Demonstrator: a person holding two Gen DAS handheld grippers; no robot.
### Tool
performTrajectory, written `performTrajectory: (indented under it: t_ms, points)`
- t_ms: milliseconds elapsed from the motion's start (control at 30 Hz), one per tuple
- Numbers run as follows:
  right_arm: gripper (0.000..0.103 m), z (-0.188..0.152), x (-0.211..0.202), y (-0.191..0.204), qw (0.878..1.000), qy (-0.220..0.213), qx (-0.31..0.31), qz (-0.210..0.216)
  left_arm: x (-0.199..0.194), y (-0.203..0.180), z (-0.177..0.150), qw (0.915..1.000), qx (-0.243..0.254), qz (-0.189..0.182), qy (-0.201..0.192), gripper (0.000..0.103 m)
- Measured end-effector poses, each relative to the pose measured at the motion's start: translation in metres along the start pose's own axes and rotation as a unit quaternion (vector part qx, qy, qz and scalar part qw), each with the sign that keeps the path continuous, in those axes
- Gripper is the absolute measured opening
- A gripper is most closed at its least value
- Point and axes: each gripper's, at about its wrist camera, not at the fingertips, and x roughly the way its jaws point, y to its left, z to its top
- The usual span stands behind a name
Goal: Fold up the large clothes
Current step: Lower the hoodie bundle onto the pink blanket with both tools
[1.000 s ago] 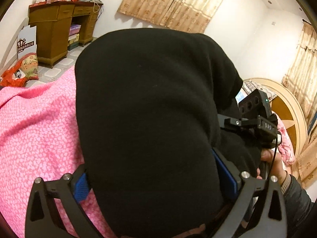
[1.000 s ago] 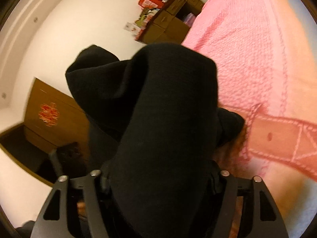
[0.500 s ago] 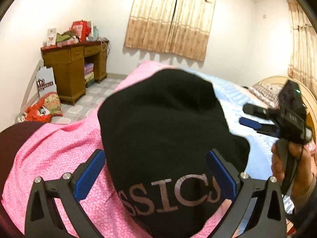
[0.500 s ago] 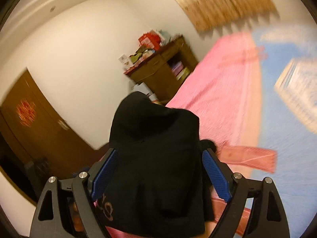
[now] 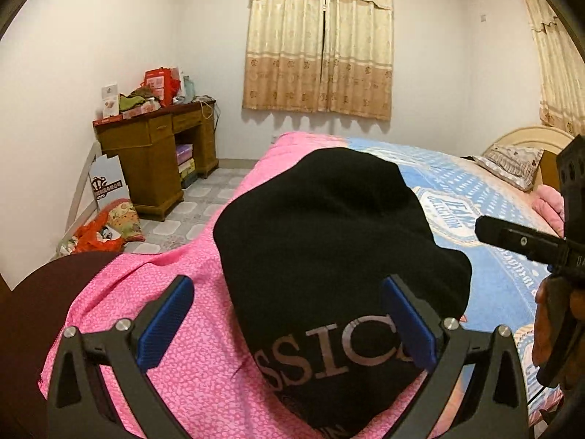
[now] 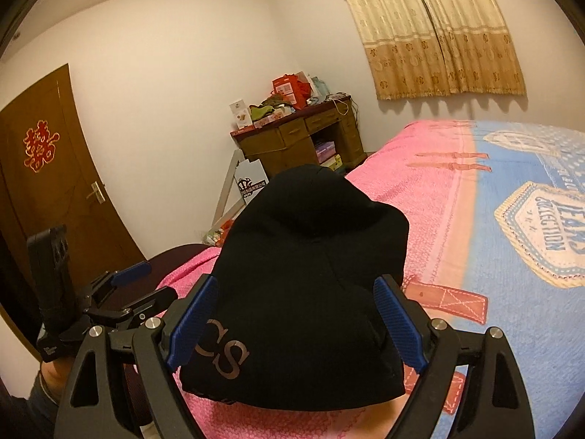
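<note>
Black garment (image 5: 329, 256) is seen folded at frame centre on the bedspread (image 6: 420, 197); both the left gripper (image 5: 289, 325) and the right gripper (image 6: 296, 322) are held with jaws apart, unclamped.

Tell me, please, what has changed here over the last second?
Both tools, left and right, let go of the black garment and drew back; it now lies folded on the pink bedspread. The wooden desk and curtains are unchanged.

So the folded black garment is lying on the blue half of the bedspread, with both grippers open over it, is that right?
Not quite. The left wrist view shows the black garment lying mostly on the pink half, not the blue. The rest holds: left gripper and right gripper are both open.
</note>
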Motion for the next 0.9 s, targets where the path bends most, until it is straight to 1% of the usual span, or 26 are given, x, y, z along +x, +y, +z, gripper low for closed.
performTrajectory:
  t_ms: [100, 200, 300, 467, 667, 900]
  points:
    - [0.088, -0.003, -0.002, 0.005, 1.0, 0.0, -0.002, 0.0, 0.003, 0.001, 0.0, 1.0, 0.001, 0.003, 0.005, 0.103]
    - [0.088, -0.003, -0.005, 0.011, 1.0, 0.002, -0.006, -0.002, 0.01, 0.001, 0.0, 0.9994, 0.002, 0.003, 0.034, 0.103]
    - [0.088, -0.002, -0.008, 0.013, 1.0, 0.001, -0.011, -0.003, 0.015, 0.001, -0.001, 0.999, 0.004, 0.005, 0.045, 0.103]
    - [0.088, -0.002, -0.014, 0.017, 1.0, -0.005, -0.017, -0.002, 0.011, -0.001, 0.0, 0.9993, 0.013, 0.0, 0.034, 0.103]
    - [0.088, -0.005, -0.014, 0.019, 1.0, -0.004, -0.021, 0.003, 0.005, -0.003, 0.0, 0.9995, 0.025, 0.01, 0.018, 0.103]
    - [0.088, -0.009, -0.014, 0.023, 1.0, 0.0, -0.021, 0.006, 0.003, -0.002, -0.002, 0.9996, 0.028, 0.002, 0.01, 0.103]
